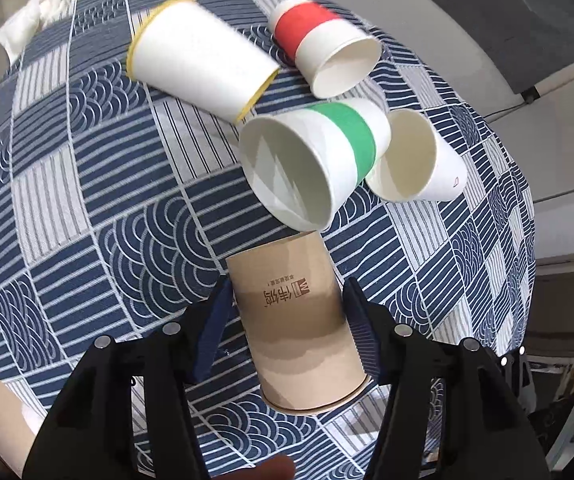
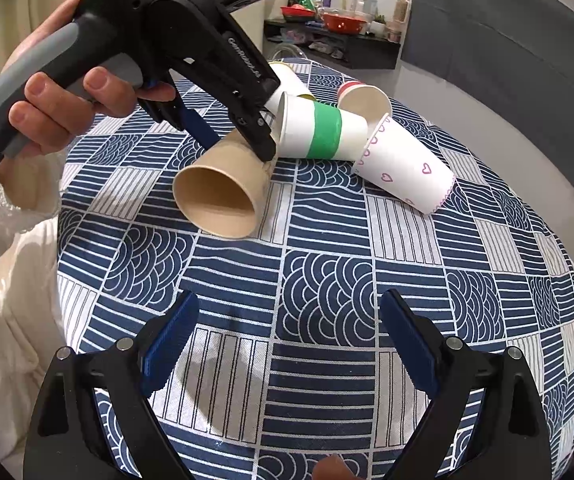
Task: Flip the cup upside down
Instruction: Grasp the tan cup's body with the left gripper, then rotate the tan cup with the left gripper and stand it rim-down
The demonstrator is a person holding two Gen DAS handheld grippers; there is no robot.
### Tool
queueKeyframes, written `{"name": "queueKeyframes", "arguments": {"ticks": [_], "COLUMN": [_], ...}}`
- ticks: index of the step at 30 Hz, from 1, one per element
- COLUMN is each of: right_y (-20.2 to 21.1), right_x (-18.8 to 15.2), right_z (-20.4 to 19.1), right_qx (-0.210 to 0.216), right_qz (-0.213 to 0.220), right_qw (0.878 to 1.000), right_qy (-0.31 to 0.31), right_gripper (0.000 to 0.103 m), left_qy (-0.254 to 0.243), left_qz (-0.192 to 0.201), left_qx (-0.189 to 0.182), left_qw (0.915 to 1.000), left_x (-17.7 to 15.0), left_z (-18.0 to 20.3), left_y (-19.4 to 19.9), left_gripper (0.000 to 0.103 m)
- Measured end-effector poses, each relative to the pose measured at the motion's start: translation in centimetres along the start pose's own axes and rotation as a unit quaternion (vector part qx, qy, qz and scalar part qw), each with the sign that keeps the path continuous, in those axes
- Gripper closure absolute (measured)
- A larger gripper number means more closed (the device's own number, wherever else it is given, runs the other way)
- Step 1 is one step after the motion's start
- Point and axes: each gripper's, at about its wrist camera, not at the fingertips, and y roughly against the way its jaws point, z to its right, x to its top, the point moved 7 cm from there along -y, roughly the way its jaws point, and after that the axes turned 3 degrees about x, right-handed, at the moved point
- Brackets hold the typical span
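A brown paper cup [image 1: 299,320] lies on its side on the patterned cloth, its open mouth toward the near side [image 2: 217,196]. My left gripper [image 1: 287,292] straddles the cup, one finger on each side; the right finger touches its wall and the left finger stands a little off it. In the right wrist view the left gripper [image 2: 235,140] reaches down over the cup, held by a hand. My right gripper [image 2: 287,340] is open and empty above bare cloth, nearer than the cups.
Several other paper cups lie on their sides just beyond the brown one: green-banded [image 1: 319,160], red-banded [image 1: 323,52], yellow-rimmed [image 1: 199,56], and one with pink hearts [image 2: 403,164]. The round table's edge [image 2: 567,240] curves on the right. A shelf with clutter [image 2: 335,32] stands behind.
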Motion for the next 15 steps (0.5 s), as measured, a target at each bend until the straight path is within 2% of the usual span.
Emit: {"name": "queueKeyframes", "arguments": {"ticks": [4,9,11,15], "right_y": [-0.1,0.3,0.6,1.0], "right_x": [0.0,0.3,0.5,1.1], "right_z": [0.2,0.0,-0.4,-0.9], "right_qx": [-0.008,-0.020,-0.025,-0.050], "right_qz": [0.006,0.022,0.038,0.066], "right_qw": [1.000,0.999,0.999,0.995], "right_qy": [-0.009,-0.021,-0.028,-0.047], "right_gripper": [0.015,0.015,0.015,0.013], "left_qy": [-0.041,-0.082,-0.097,-0.124], "left_qz": [0.052,0.129,0.164,0.243], "left_qx": [0.028,0.070,0.087,0.125], "left_qw": [0.9974,0.9858,0.9778,0.9541], "left_x": [-0.2,-0.3,-0.2,-0.2], "left_z": [-0.2,-0.5,-0.5,-0.5], "left_y": [1.7,3.8,4.6,5.9], "left_gripper": [0.046,0.046,0.046,0.046]}}
